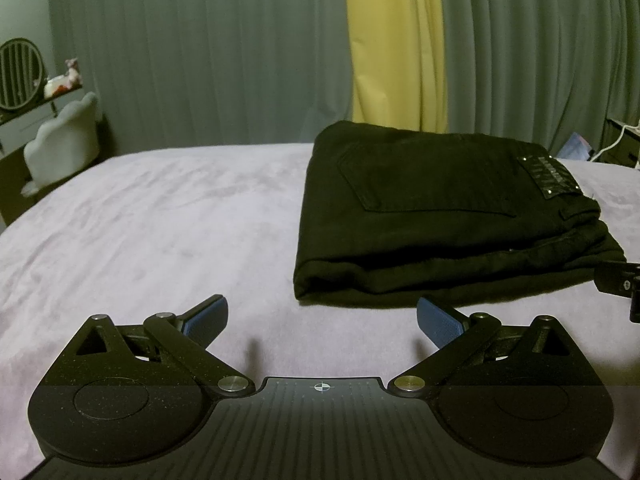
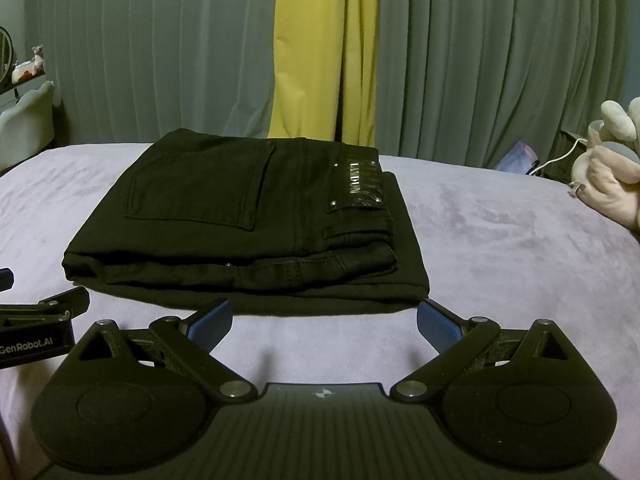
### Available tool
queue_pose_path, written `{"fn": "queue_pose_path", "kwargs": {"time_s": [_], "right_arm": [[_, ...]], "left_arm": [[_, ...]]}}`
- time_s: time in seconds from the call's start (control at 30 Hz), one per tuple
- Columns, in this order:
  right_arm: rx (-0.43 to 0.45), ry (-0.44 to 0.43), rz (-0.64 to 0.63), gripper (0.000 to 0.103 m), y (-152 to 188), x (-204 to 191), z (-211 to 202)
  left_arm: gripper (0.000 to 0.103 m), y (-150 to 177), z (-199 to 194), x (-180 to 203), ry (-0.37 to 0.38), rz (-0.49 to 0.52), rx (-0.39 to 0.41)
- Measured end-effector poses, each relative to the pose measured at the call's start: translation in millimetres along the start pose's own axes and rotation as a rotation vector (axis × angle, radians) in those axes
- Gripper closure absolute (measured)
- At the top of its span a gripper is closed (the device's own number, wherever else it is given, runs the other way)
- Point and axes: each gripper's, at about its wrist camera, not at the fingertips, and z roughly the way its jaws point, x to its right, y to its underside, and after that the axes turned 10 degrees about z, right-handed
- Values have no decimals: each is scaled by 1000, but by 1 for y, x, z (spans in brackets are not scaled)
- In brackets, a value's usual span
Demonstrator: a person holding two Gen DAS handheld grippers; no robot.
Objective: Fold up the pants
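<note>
**A:** What is in front of the two cameras?

**B:** A pair of black pants (image 2: pixel 244 220), folded into a compact, layered rectangle, lies on a bed covered with a pale lilac blanket (image 2: pixel 500 248). A back pocket (image 2: pixel 200 188) faces up, and a dark waistband label (image 2: pixel 358 186) with small metal studs sits toward the right end of the bundle.

**A:** Where are the claws?

**B:** The right claw (image 2: pixel 324 324) sits low over the blanket, just in front of the near edge of the pants and roughly centred on it. Its blue pads (image 2: pixel 210 322) are spread wide, with nothing between them. The left claw (image 1: pixel 322 322) is also spread wide and empty, over bare blanket. From its view the pants (image 1: pixel 452 216) lie ahead and to the right, near its right finger but not touching it.

**A:** Can each claw see the other?

**B:** Partly. A black piece of the left tool shows at the left edge of the right wrist view, beside the pants.

**A:** And the surroundings?

**B:** Grey-green curtains (image 2: pixel 160 52) hang behind the bed, with a yellow curtain panel (image 2: pixel 324 48) between them. A plush toy (image 2: pixel 612 160) rests on the bed at the far right. At the far left stand a pale upholstered chair (image 1: pixel 64 140) and a round mirror (image 1: pixel 20 72).
</note>
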Motion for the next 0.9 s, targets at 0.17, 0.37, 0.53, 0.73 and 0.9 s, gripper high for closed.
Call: {"fn": "queue_pose_path", "kwargs": {"time_s": [0.17,0.37,0.53,0.73,0.9], "right_arm": [[0,1,-3,4,0,0,0],[-1,3,-4,4,0,-1,0],[-1,4,-4,4,0,-1,0],[-1,4,-6,4,0,-1,0],[-2,3,-9,4,0,0,0]], "left_arm": [[0,0,-1,0,5,-2,6],[0,0,-1,-1,9,-7,6],[0,-1,-1,-2,13,-12,8],[0,0,-1,-3,16,-26,14],[0,-1,0,-2,26,-22,6]]}}
